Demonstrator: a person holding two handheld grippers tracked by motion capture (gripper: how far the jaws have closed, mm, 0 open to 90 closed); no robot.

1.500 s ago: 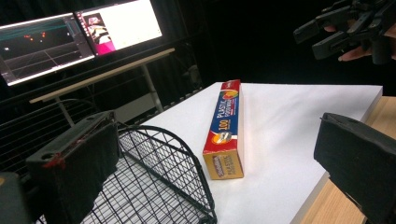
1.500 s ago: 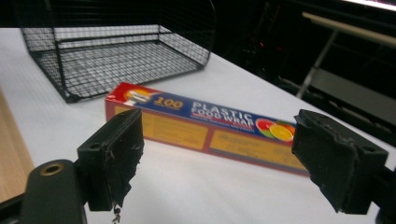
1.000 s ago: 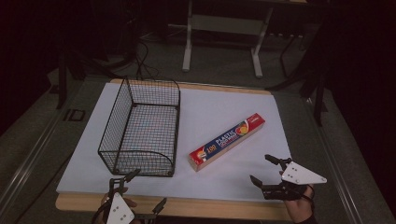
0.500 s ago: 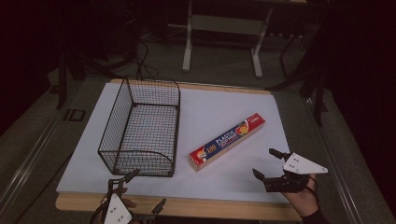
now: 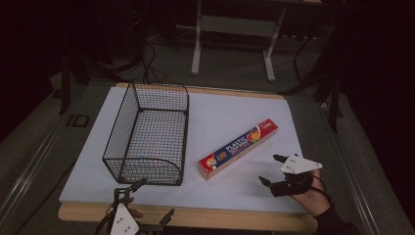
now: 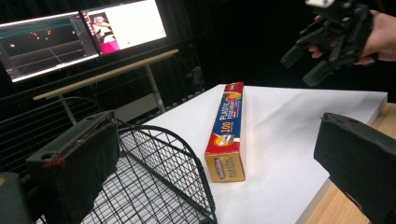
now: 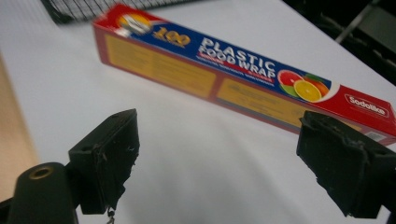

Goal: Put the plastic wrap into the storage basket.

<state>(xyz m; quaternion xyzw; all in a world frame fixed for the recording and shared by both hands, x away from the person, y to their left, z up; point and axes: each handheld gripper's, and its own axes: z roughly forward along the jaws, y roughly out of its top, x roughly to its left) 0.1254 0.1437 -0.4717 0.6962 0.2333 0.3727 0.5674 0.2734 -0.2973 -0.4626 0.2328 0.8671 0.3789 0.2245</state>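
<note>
A long red and blue box of plastic food wrap lies diagonally on the white table top, right of a black wire basket. My right gripper hovers low, just to the near right of the box. Its jaws are open and have just been closing a little, with nothing between them. In the right gripper view the box lies just beyond that gripper. My left gripper is open at the table's front edge, below the basket's near end. Past this gripper are the basket and the box.
The white sheet covers a wooden table whose bare edge runs along the front. The basket is empty. Monitors and a desk frame stand in the dark beyond the table's far side.
The right gripper has shifted a little away from the front edge, nearer the box. The left gripper, box and basket have stayed put.
</note>
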